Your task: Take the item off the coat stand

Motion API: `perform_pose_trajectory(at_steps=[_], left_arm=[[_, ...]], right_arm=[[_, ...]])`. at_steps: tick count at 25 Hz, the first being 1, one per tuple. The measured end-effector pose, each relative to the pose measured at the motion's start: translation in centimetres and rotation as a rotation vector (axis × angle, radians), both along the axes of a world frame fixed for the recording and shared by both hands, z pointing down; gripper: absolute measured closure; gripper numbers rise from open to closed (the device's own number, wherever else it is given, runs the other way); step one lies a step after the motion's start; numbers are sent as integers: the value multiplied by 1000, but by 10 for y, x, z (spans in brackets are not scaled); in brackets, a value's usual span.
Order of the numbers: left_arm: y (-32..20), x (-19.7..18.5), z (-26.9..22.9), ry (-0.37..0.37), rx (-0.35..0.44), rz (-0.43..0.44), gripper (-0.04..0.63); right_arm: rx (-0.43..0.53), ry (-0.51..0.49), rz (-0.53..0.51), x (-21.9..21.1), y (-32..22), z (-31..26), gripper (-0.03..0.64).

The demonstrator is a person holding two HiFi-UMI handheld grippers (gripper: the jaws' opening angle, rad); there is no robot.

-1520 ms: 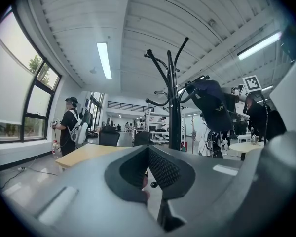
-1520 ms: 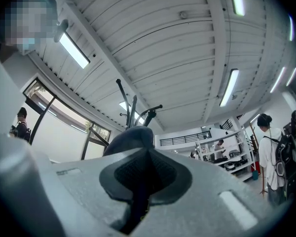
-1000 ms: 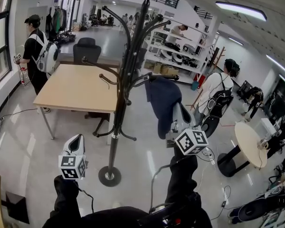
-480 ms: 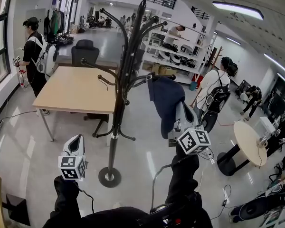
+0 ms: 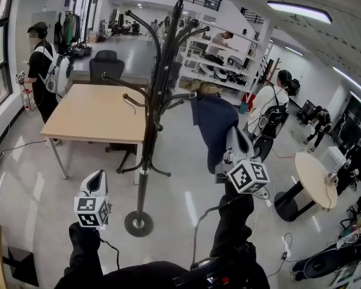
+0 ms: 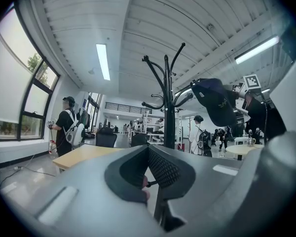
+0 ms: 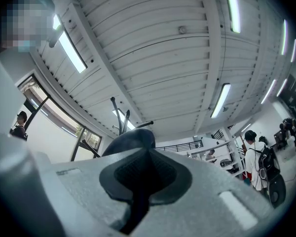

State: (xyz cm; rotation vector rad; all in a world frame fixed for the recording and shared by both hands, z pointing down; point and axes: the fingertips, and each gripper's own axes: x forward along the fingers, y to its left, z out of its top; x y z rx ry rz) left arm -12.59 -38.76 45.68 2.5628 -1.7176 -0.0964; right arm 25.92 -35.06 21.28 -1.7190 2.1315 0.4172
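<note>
Two grippers show, each with a cube of black-and-white square markers and no letters. The right gripper [image 5: 233, 142] is clenched on the dark navy cloth garment [image 5: 212, 128]. The garment hangs just beside the tall black metal coat stand [image 5: 149, 143]; whether it touches an arm's tip is unclear. Its pale print is too small to read. The left gripper [image 5: 96, 179] is closed, holding nothing.

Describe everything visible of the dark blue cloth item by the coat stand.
The dark blue cloth item is limp fabric with small pale print, hanging in folds right of the black coat stand. Its top lies by a side hook's tip; whether they touch is unclear. The right gripper is shut on its lower right edge.
</note>
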Motion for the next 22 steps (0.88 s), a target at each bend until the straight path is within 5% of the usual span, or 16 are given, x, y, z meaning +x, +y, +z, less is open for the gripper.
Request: perform_pose_trajectory(at_steps=[22], left_arm=[[3,7,-7,7,11,17,592]], right_arm=[[43,-40,52,26,22,-18,606]])
